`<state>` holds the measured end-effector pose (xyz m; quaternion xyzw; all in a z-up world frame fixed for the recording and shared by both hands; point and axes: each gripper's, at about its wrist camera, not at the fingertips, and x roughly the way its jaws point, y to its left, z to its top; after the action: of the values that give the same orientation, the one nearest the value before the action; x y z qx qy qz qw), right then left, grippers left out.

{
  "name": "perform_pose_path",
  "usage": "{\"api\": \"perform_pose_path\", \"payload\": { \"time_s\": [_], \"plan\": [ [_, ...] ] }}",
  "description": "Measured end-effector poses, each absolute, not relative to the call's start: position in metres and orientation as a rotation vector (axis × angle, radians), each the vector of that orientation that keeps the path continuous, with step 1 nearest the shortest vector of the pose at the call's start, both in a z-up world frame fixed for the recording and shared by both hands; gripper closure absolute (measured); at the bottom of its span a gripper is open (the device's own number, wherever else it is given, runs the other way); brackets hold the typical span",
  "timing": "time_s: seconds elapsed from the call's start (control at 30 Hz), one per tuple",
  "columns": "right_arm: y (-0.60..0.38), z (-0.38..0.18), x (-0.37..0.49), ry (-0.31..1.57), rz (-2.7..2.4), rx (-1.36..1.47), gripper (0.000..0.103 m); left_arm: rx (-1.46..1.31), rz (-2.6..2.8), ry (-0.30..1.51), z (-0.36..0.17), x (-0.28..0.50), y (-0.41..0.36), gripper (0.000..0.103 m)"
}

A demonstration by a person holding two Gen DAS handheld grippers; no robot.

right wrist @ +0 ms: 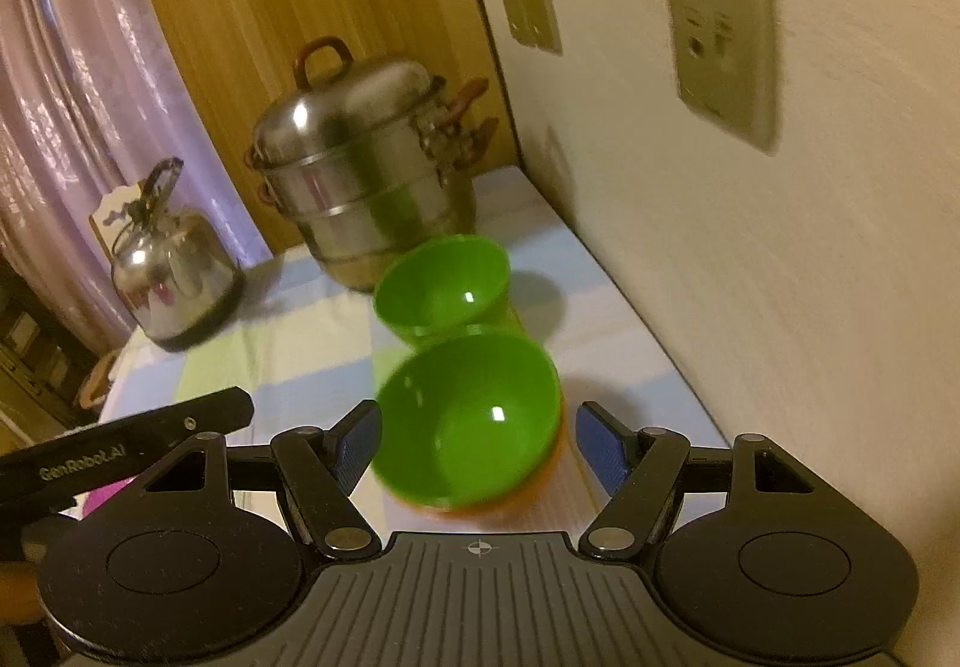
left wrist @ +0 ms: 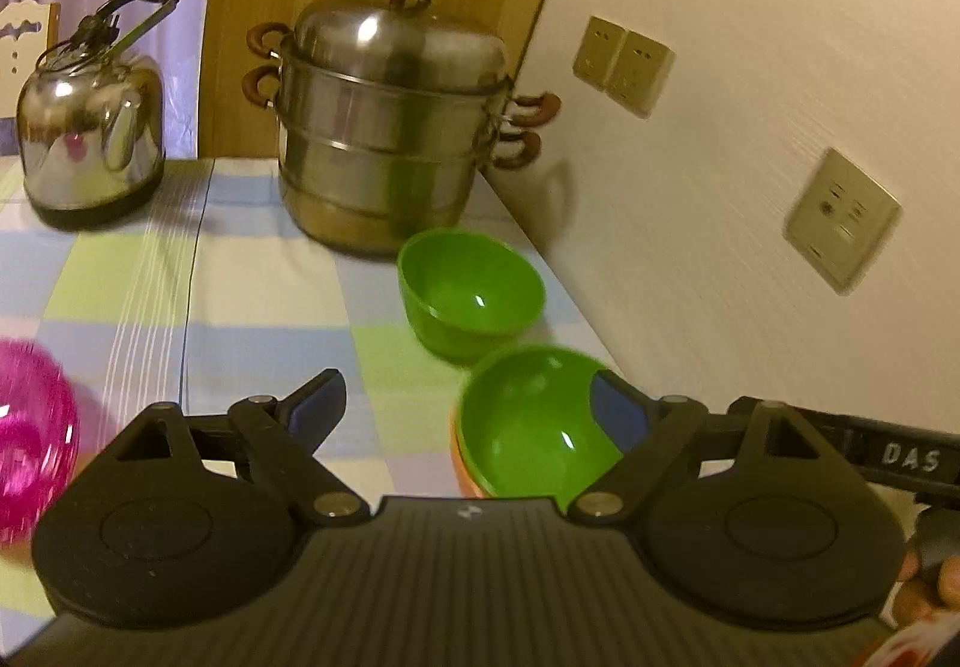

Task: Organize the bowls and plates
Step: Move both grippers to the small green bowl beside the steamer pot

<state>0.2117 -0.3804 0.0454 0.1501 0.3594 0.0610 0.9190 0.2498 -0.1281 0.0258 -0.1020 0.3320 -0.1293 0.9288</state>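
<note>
Both views are smeared with motion blur, worst at the wall (right wrist: 810,307) and its socket plates (right wrist: 723,57). My left tool (left wrist: 474,409) is spread wide and grips nothing. Its right pad crosses in front of the rim of the near green bowl (left wrist: 534,427), but I cannot tell whether it touches it. My right tool (right wrist: 480,445) is also released, its blue pads either side of that same near green bowl (right wrist: 474,421) with a gap on each side.

The near green bowl sits nested in an orange bowl (right wrist: 510,508), of which only a thin crescent shows beneath it. Nothing lies inside the green one except a glint of light. Just behind it, toward the wall corner, stands the far green bowl (left wrist: 471,292), upright on the checked cloth of the surface (left wrist: 270,271); in the right view the two overlap, so I cannot tell if they touch.

A pink translucent vessel (left wrist: 30,427) is cut off at the left edge of my left view, too blurred to name. Farther back stand a lidded steel steamer pot (left wrist: 390,126), its contents hidden, and a steel kettle (left wrist: 90,126).
</note>
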Motion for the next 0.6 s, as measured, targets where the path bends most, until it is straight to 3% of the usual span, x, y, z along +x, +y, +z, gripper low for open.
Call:
{"api": "perform_pose_path", "payload": {
  "time_s": [0.4,0.6],
  "plan": [
    [-0.377,0.023,0.344,0.764,0.161,0.178,0.032,-0.303,-0.176,0.702,-0.016,0.38,-0.123,0.017],
    [-0.38,-0.011,0.407,0.835,0.17,0.169,0.032,-0.299,-0.16,0.737,-0.037,0.424,-0.124,0.025]
  ]
}}
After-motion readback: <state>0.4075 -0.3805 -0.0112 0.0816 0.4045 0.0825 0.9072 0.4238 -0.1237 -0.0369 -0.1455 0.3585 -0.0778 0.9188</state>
